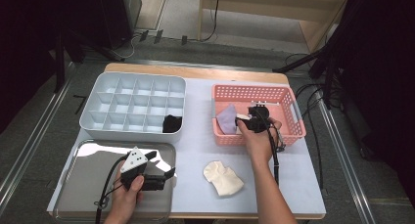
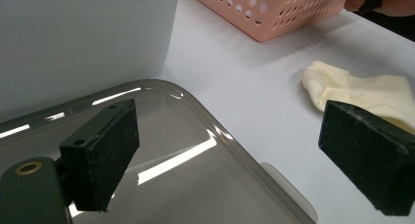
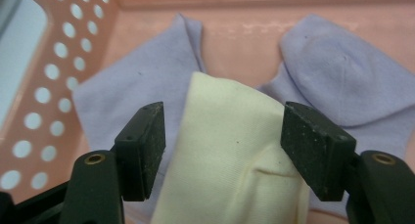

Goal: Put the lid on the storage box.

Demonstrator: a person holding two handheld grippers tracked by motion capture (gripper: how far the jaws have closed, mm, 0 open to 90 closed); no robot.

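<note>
While poised inside the pink perforated basket (image 1: 288, 117) at the bench (image 1: 195, 141) — right gripper (image 3: 222, 145) spread wide, black felt-like pads either side of a soft cream sock (image 3: 225, 160) but not pressing it. Beneath that sock, a lilac sock (image 3: 337, 87), thin knit, crumpled against the basket's smooth floor and dotted wall. Outside the basket, on the pale bench top, a second cream sock (image 1: 222, 178), lumpy and folded. Farther left, a white plastic organiser tray (image 1: 133, 106) divided into square compartments, one black sock (image 1: 172, 123) bundled in a front-row cell near the right end. In front of it, a shiny metal tray (image 1: 93, 160) with rounded corners, glare streaks across its surface. Above that tray, left gripper (image 2: 244, 155) held open with nothing between its pads, grey three-cornered plate on top, cable trailing back. Counted: two cream socks, one lilac, one black; two trays, one basket. Basket wall between the two cream socks.
</note>
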